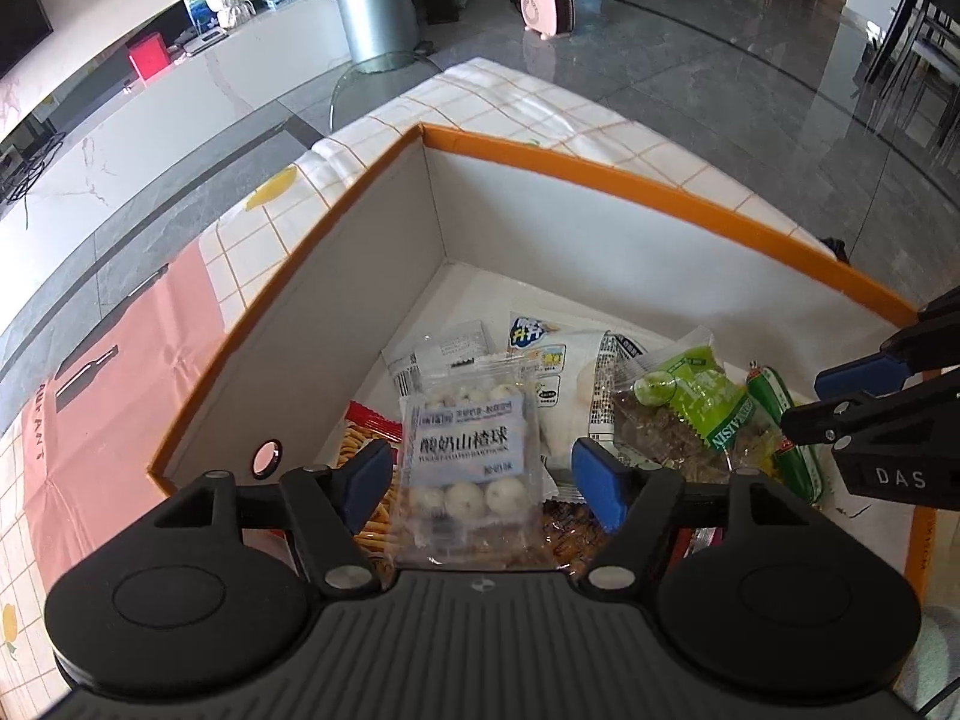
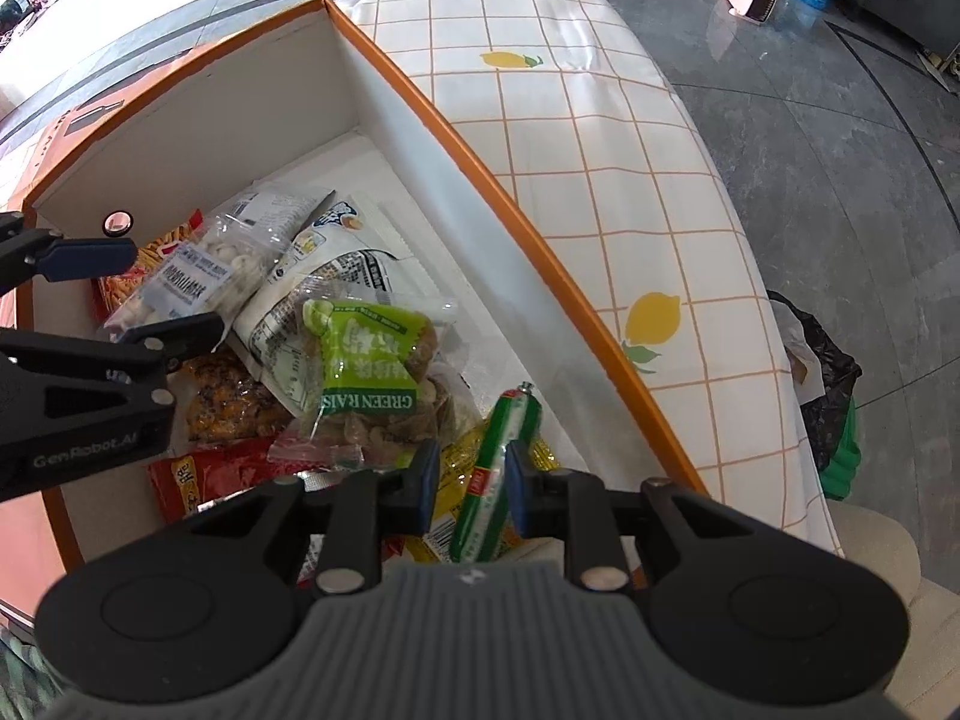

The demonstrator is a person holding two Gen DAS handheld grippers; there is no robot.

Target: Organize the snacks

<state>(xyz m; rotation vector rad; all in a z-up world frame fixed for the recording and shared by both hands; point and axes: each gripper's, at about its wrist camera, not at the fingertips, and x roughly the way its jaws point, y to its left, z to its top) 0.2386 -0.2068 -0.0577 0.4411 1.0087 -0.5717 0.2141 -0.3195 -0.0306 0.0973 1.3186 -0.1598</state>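
Inside the orange box (image 2: 540, 252), the right gripper (image 2: 469, 483) straddles the green sausage (image 2: 495, 468), jaws unclosed; left gripper (image 1: 480, 480) spread above the hawthorn-ball packet (image 1: 465, 450); close squarely mid-length.

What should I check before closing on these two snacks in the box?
1. Left gripper open around the yogurt hawthorn ball bag: ok, one pad on each side.
2. Right gripper straddling the green sausage stick: ok, jaws open, narrow gap.
3. Pads touching the sausage: cannot tell.
4. Only one item per grasp: not ok on the left, the biscuit stick pack lies right under the bag.
5. Green raisin bag out of the right jaws: ok, but its edge sits close to the left finger.
6. Clearance to the orange box wall: ok.
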